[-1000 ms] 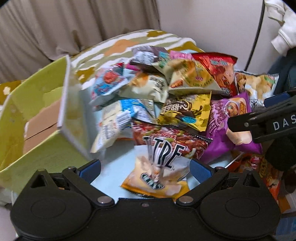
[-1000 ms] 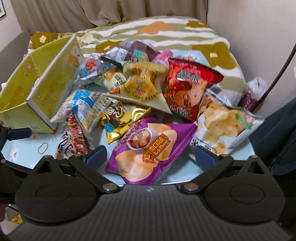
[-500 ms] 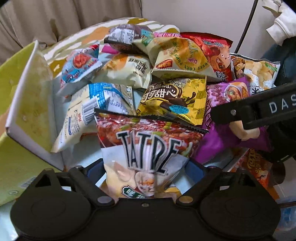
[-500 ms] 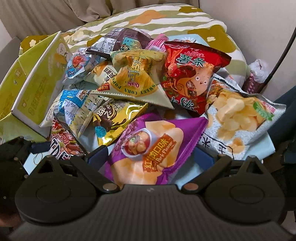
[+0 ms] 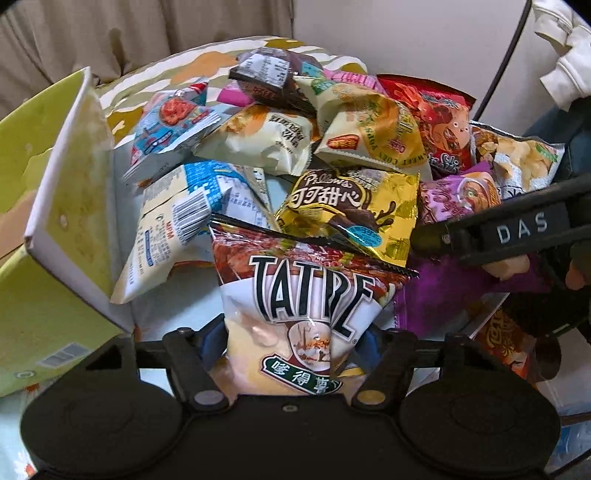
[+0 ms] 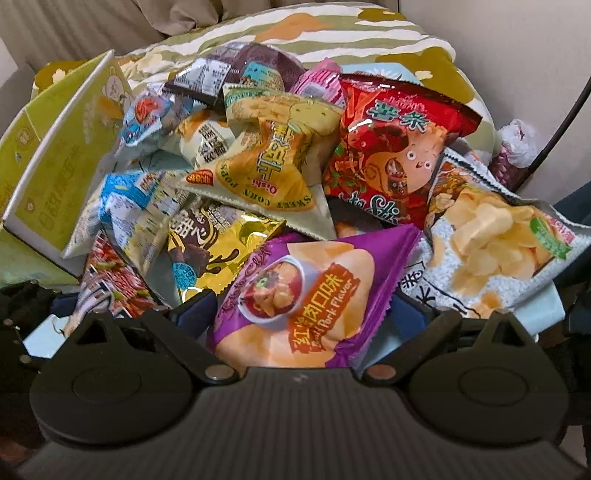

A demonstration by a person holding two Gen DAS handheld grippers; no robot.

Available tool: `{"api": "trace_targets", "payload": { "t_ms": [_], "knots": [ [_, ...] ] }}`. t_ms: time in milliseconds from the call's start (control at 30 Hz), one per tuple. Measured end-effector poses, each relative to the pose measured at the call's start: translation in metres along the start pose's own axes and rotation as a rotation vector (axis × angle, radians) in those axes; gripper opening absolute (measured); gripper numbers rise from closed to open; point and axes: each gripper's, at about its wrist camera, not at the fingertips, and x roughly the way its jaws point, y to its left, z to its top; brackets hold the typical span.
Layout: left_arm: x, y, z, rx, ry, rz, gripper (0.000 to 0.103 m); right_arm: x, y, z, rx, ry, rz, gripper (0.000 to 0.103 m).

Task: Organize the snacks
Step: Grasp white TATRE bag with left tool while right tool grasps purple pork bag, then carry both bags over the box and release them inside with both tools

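Observation:
A heap of snack bags lies on a small table. My left gripper (image 5: 291,341) is shut on the near end of a white and red "TATRE" chip bag (image 5: 306,295), whose top leans onto the heap. My right gripper (image 6: 301,317) has its fingers on both sides of a purple pork-flavour chip bag (image 6: 306,291) and looks shut on it. The purple bag also shows in the left wrist view (image 5: 454,199), with the right gripper (image 5: 509,232) reaching over it. A yellow-green cardboard box (image 5: 48,206) stands open at the left.
Other bags in the heap: gold chocolate Pillows (image 5: 351,210), yellow sweet corn pops (image 6: 273,170), red fries bag (image 6: 399,155), white potato chip bag (image 6: 491,240), blue and white bag (image 5: 184,221). A striped cushion (image 6: 332,33) and a wall lie behind.
Both grippers have pushed forward and narrowed around their bags. The left one has taken hold of the TATRE bag and tipped it up; the purple bag now sits between the right fingers.

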Motion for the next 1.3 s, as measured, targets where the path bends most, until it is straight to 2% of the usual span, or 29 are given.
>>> {"api": "trace_targets", "payload": {
  "t_ms": [133,267,500,967,1133,1300],
  "knots": [
    [-0.002,0.003,-0.004,-0.030,-0.004,0.006,0.070,-0.001,-0.002,-0.004,-0.008,-0.005,0.002,0.103],
    [-0.008,0.004,-0.004,-0.047,-0.011,0.006,0.070,-0.005,-0.004,-0.004,-0.028,-0.009,-0.004,0.089],
    [-0.025,-0.001,0.000,-0.044,-0.035,0.021,0.070,-0.020,-0.002,-0.003,-0.047,-0.044,-0.023,0.078],
    [-0.074,-0.014,0.016,-0.087,-0.116,0.071,0.070,-0.070,-0.008,0.003,-0.068,-0.115,-0.001,0.075],
    [-0.095,-0.015,0.024,-0.121,-0.149,0.109,0.070,-0.091,-0.004,0.009,-0.101,-0.149,0.041,0.075],
    [-0.119,-0.006,0.037,-0.166,-0.194,0.178,0.070,-0.113,0.008,0.027,-0.168,-0.205,0.106,0.075]
  ]
}}
